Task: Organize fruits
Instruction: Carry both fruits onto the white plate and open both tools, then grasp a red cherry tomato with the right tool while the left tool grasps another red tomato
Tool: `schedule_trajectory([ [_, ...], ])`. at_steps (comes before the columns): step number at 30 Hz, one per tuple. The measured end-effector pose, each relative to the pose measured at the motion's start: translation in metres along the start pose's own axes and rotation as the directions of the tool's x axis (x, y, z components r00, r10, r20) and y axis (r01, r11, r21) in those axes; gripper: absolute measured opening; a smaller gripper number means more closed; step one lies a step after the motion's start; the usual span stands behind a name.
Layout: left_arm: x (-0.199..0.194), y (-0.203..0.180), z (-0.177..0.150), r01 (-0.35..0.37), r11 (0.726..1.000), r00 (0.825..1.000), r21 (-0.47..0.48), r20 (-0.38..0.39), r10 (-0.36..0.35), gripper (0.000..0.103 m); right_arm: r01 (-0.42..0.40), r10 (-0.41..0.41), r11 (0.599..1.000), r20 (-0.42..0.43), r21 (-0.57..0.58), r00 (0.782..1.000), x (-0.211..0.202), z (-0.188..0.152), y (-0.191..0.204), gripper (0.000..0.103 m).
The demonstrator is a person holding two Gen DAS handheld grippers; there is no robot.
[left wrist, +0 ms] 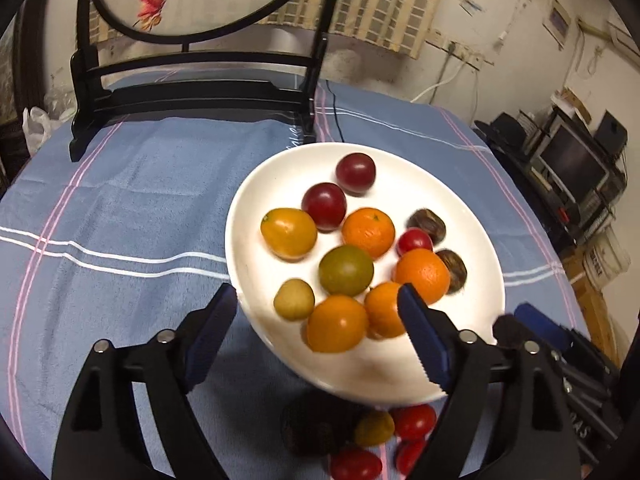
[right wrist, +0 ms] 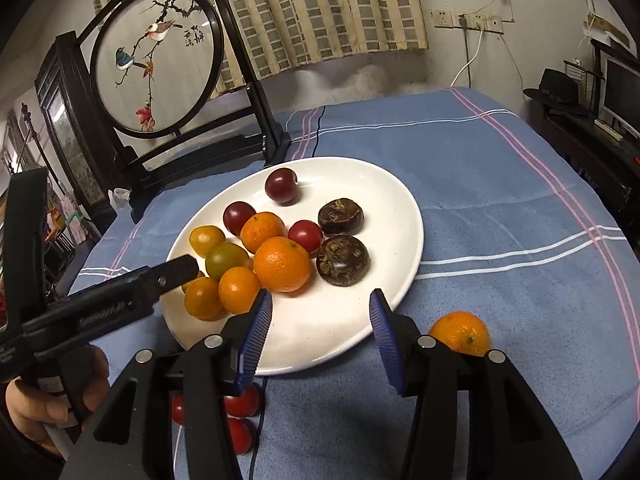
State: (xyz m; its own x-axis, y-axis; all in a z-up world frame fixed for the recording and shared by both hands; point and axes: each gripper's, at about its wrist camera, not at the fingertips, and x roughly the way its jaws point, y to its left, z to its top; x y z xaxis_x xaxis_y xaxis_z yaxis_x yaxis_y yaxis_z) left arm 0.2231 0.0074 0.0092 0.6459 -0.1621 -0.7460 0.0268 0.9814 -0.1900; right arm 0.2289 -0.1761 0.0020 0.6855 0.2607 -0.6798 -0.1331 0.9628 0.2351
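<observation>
Fruits off the plate (right wrist: 400,264) split by side: 1 mandarin (right wrist: 460,333) lies just right of the empty, wide-open right gripper (right wrist: 320,336), while cherry tomatoes (left wrist: 414,421) sit beneath the empty, wide-open left gripper (left wrist: 316,336).

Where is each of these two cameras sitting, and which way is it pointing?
Left wrist: sits on the left gripper, looking forward and down over its open blue-padded fingers at the white plate of fruit.
Right wrist: sits on the right gripper, facing the plate; its open fingers, the left gripper and the person's hand show.
Shared: plate, fruit, blue tablecloth, round bird screen.
</observation>
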Motion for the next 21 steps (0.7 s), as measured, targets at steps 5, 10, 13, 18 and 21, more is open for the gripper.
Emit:
schedule_trajectory([
  [5, -0.016, -0.003, -0.009, -0.010, 1.000, 1.000, 0.015, 0.011, 0.010, 0.085, 0.013, -0.013, 1.000, 0.006, -0.027, 1.000, -0.005, -0.004, 0.005, 0.051],
  [10, -0.033, -0.004, -0.023, 0.006, 0.999, 1.000, 0.043, 0.007, -0.006, 0.088, 0.006, -0.007, 0.998, -0.008, -0.064, 1.000, -0.008, -0.008, 0.011, 0.052],
  [13, -0.040, 0.001, -0.031, -0.010, 0.999, 1.000, 0.049, 0.009, 0.010, 0.090, -0.042, 0.040, 0.997, -0.030, -0.070, 0.999, -0.013, -0.013, 0.015, 0.053],
  [18, -0.047, 0.018, -0.046, -0.038, 0.999, 0.999, 0.016, 0.011, 0.038, 0.090, -0.063, 0.048, 0.990, -0.118, -0.125, 0.992, -0.012, -0.035, 0.028, 0.060],
  [21, -0.048, 0.026, -0.054, -0.046, 0.999, 0.999, 0.003, 0.010, 0.046, 0.090, -0.053, 0.034, 0.988, -0.134, -0.143, 0.990, -0.016, -0.048, 0.033, 0.060],
])
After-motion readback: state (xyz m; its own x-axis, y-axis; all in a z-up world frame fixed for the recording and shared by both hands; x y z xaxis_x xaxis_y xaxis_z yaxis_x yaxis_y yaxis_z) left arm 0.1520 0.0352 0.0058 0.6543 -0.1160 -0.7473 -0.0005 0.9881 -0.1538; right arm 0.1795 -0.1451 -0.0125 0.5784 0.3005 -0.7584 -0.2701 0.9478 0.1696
